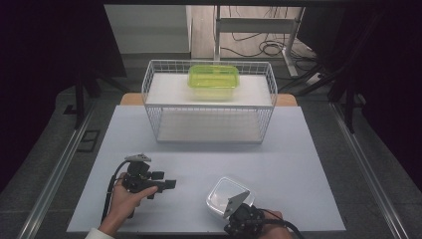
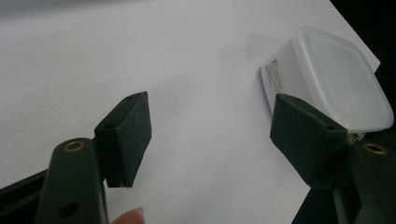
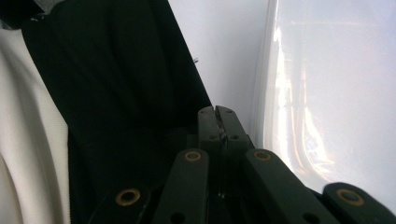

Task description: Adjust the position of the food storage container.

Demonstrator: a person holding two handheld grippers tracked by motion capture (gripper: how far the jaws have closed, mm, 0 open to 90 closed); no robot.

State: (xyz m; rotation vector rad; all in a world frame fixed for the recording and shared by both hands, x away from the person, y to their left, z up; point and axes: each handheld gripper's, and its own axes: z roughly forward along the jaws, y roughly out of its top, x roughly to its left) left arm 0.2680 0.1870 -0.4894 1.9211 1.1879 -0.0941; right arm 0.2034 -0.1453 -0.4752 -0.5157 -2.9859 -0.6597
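Left tongs (image 2: 210, 135) gape wide toward clear lidded box (image 1: 229, 195), ready to grab; right tongs (image 3: 217, 116) pressed together, empty, beside box.

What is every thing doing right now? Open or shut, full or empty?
Left gripper: jaws wide open, holding nothing, over bare table.
Right gripper: jaws shut together, holding nothing, beside the clear box.
Clear box: lid on, upright on the table's near edge; contents cannot be told.
Green box: lid on, upright on the rack's top shelf.
Wire rack: upright, lower shelf bare.
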